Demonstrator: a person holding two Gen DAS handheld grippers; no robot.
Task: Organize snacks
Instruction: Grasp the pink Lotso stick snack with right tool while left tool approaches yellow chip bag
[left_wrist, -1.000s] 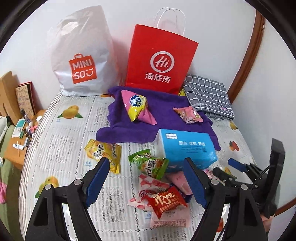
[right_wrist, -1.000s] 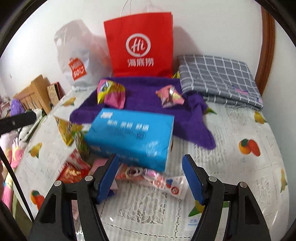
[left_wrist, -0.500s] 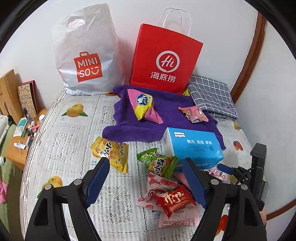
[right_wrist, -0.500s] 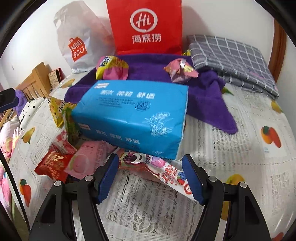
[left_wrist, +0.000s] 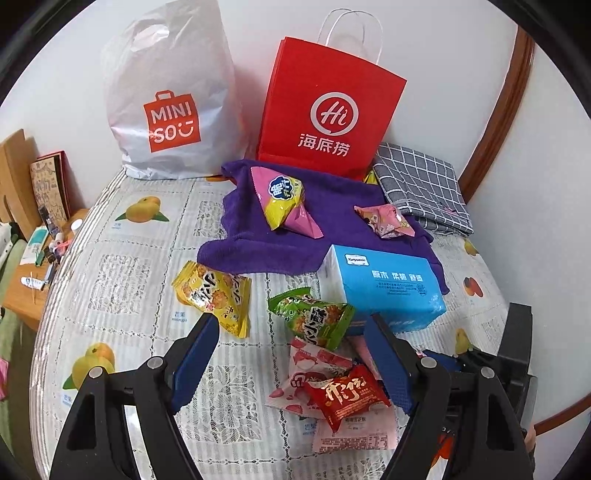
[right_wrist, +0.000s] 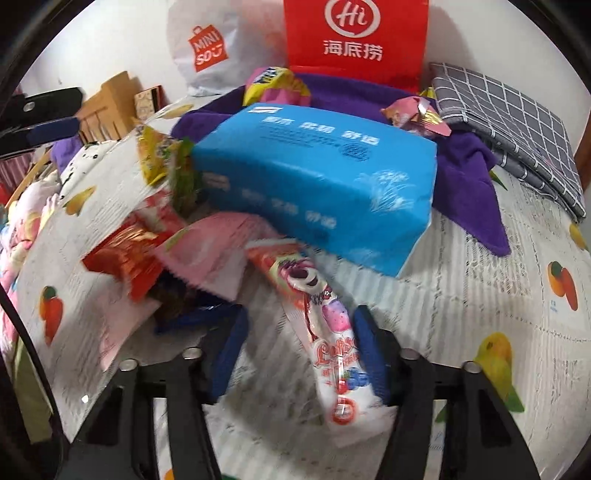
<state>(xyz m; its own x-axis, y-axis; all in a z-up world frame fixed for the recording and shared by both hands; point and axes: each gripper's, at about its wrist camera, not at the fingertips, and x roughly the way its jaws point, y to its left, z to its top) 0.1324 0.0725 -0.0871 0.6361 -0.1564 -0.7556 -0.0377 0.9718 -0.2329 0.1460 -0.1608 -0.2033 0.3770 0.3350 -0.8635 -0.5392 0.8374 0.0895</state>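
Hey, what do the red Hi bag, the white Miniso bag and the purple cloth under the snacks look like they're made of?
Red Hi bag: probably matte paper, since it stands stiff with sharp folds and thin twisted handles.
White Miniso bag: likely thin plastic film, crinkled and slightly shiny, with a die-cut handle.
Purple cloth: looks like soft, fuzzy towel fabric, possibly microfibre.

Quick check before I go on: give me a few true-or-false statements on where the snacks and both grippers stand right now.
1. Two snack packets lie on the purple towel. True.
2. The long strawberry-bear packet lies between the right gripper's closing jaws. True.
3. The left gripper grips the red packet. False: it is open above the pile, holding nothing.
4. The blue tissue pack stands inside the red paper bag. False: it lies on the bed in front of it.
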